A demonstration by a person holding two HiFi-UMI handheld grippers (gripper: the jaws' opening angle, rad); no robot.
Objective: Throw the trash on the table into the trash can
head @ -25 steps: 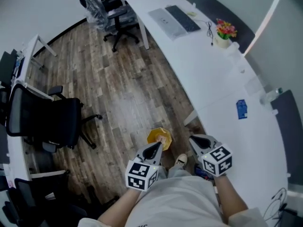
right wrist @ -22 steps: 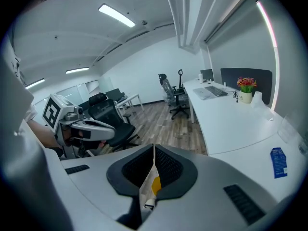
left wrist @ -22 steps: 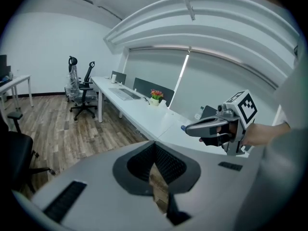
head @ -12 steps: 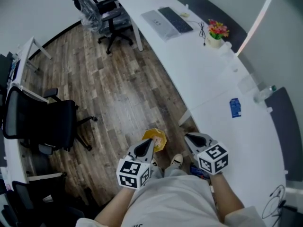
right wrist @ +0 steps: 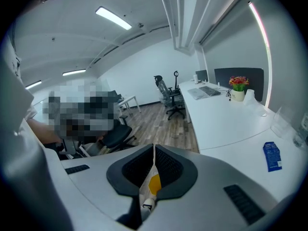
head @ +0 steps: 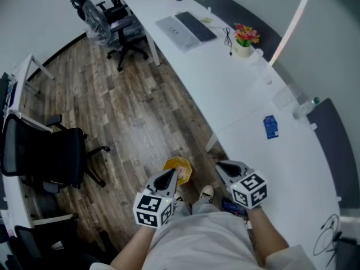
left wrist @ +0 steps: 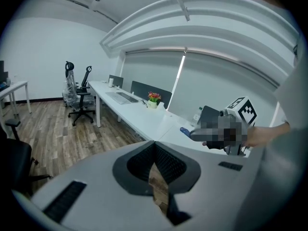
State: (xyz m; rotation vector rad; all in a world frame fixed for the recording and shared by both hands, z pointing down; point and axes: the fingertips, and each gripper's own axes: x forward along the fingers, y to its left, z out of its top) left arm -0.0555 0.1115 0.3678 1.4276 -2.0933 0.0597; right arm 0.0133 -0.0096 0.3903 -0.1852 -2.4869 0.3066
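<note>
The left gripper point(head: 170, 174) is pointing forward and down with its jaws pressed together at the tips and nothing between them; only floorboards are showing through the slot behind the pads. The right gripper point(head: 219, 166) is pointing the same way just beside it, jaws also closed and empty, and through its slot a patch of yellow and the toe of a shoe point(head: 206, 193) are showing.

Both are hovering in front of the person's body, above the wooden floor point(head: 140, 111). A yellow bin point(head: 178, 170) is sitting on that floor right at the left gripper's tip and a little to the left of the right one; whether the tip is touching it I cannot tell.

The right gripper is hanging near the edge of the long white desk point(head: 236, 89). A blue carton point(head: 270, 127) is lying on the desk, well apart from both grippers, with clear bottles point(head: 306, 104) standing near it by the wall. Further along the desk a pot of flowers point(head: 244, 36) and a keyboard point(head: 195, 26) are sitting. A black chair point(head: 34, 156) is standing off to the left.
</note>
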